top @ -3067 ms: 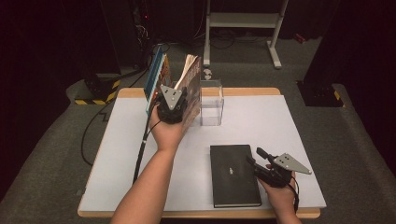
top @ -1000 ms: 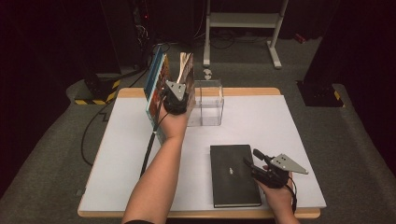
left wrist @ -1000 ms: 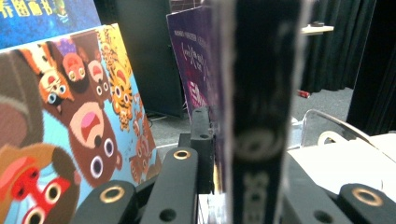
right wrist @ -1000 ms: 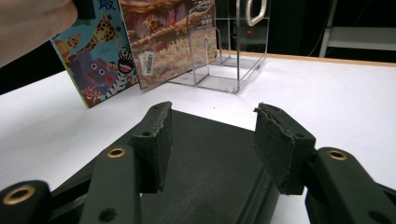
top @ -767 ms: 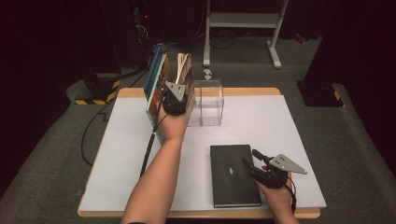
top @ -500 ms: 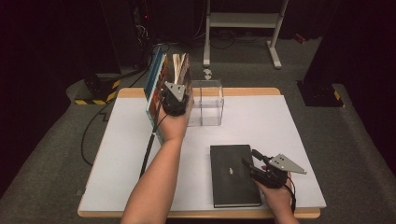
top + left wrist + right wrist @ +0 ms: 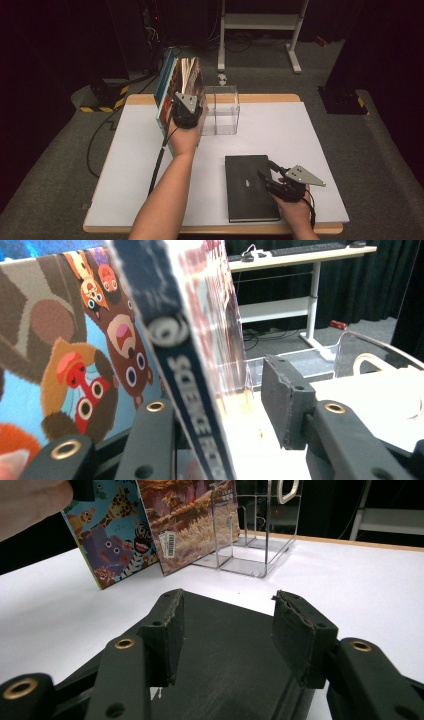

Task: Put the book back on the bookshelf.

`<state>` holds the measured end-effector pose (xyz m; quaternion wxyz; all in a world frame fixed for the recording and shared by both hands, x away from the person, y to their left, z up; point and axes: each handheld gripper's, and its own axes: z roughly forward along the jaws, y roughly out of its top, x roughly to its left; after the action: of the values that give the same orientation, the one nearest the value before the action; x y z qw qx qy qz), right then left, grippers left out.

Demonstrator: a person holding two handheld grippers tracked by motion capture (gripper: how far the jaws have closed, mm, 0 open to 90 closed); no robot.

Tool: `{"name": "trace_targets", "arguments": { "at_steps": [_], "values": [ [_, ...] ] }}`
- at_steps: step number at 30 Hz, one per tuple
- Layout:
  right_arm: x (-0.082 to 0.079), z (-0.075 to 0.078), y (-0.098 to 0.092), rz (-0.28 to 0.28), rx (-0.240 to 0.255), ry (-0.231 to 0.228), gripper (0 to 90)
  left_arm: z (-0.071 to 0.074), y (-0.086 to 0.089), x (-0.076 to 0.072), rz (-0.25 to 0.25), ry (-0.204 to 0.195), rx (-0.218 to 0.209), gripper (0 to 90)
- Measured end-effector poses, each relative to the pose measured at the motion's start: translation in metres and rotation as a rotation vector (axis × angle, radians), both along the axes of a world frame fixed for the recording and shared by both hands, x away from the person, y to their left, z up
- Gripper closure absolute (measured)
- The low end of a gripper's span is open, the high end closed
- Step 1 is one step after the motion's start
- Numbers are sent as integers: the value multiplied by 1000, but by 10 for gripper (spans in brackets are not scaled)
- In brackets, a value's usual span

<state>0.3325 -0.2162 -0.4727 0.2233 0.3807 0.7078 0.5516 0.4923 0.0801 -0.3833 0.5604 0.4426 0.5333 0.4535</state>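
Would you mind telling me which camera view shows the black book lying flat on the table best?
The high view: the whole black book lies flat at the table's near edge beside the right gripper. The right gripper view gives only its dark cover beneath the jaws.

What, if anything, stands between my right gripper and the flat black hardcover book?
Nothing visible. The right gripper has its jaws open directly over the right edge of the black hardcover book. The colourful upright picture books and the clear acrylic holder stand well beyond it, toward the back of the table.
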Motion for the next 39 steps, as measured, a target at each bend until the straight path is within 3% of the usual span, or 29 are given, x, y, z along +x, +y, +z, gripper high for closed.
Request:
{"name": "trace_targets", "arguments": {
  "at_steps": [21,39],
  "values": [
    [-1,0,3,7,-11,-6,464,3,2,-25,7,-13,-20,584],
    [-2,1,5,12,-15,-9,464,1,-1,-33,12,3,-12,580]
  ]
}}
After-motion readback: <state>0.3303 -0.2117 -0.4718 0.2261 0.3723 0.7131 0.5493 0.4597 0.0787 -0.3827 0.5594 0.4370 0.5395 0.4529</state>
